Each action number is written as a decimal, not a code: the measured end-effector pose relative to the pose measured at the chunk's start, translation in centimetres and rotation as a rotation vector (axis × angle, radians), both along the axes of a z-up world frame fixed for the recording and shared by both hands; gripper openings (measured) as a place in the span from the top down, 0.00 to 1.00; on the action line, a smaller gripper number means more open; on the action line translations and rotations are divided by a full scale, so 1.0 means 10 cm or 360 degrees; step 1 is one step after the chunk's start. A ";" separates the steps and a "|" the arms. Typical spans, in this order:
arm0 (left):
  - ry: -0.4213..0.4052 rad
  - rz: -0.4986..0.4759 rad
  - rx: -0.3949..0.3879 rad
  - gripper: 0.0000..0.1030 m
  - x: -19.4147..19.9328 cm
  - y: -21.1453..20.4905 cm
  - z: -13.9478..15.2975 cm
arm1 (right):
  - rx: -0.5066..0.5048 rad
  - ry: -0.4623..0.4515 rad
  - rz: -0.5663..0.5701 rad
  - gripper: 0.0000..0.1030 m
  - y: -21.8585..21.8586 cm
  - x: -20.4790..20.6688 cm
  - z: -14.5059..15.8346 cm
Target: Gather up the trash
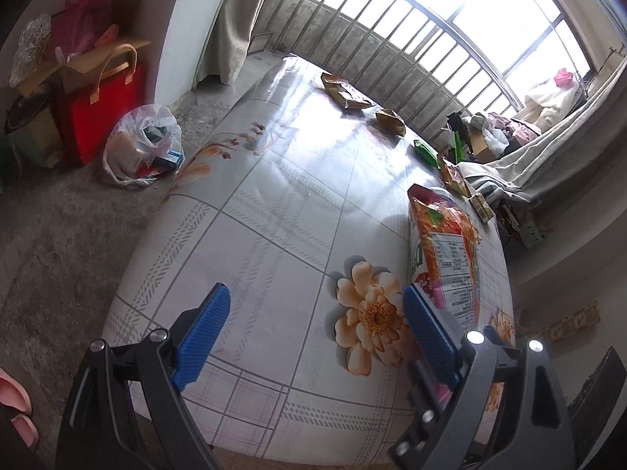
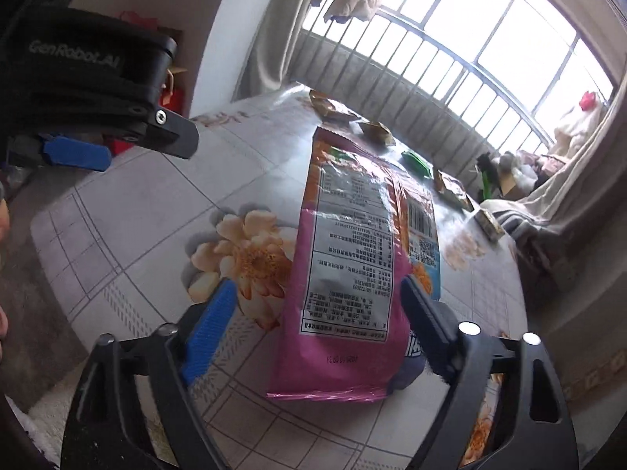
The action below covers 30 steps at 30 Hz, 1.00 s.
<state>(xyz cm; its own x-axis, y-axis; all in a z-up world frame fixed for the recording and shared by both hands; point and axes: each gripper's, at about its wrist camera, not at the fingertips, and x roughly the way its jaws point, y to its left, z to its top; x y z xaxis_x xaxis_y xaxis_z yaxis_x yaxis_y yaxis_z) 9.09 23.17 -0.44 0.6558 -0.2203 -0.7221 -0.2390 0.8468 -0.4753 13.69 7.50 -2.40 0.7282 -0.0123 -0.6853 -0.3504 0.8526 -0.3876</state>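
A table (image 1: 282, 211) under a glossy flowered cloth stands before a barred window (image 1: 450, 11), with a curtain (image 1: 239, 19) at the window's left end.

The right gripper (image 2: 317, 301) hangs over the table's near end with its jaws partly apart. The pink snack bag (image 2: 352, 258) lies flat between its fingers, printed back up, its sealed end toward the camera. The right pad (image 2: 425, 321) is at the bag's edge; the left pad (image 2: 211, 329) stands clear of it, over a printed flower (image 2: 243, 258). No firm grip shows.

The left gripper (image 1: 313, 333) is wide open and empty, just left of the bag, over the same flower. In the right wrist view it shows at the upper left, above the table's left edge.

Beyond the bag, toward the window, more wrappers lie on the table: a yellow one (image 1: 345, 92) farthest, a second yellow one (image 1: 390, 121), a green one (image 1: 425, 152), then an orange one (image 1: 454, 176) and a small box (image 1: 482, 205) nearest the bag's far end.

On the floor left of the table sits a clear plastic bag (image 1: 143, 145) with rubbish in it, and past it a red tote (image 1: 104, 113).
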 end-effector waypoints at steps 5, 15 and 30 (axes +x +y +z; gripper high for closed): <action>-0.0013 -0.0017 -0.0011 0.15 -0.02 -0.01 0.03 | 0.0169 0.0048 -0.0123 0.94 -0.22 0.07 0.12; -0.0057 -0.0153 -0.0021 0.15 -0.01 -0.26 0.13 | 0.1040 0.0034 -0.0446 0.99 -1.72 0.13 0.92; -0.0044 -0.0411 -0.0011 0.15 0.25 -0.79 0.16 | 0.2145 0.0645 -0.1070 0.59 -3.45 0.03 -0.51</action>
<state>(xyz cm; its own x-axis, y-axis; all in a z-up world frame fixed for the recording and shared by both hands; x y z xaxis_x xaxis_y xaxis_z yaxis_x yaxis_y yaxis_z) 11.63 15.26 1.18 0.5963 -0.3882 -0.7026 -0.0019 0.8746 -0.4848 14.01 -26.99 -7.47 0.6123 0.5146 -0.6002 0.3364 0.5175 0.7868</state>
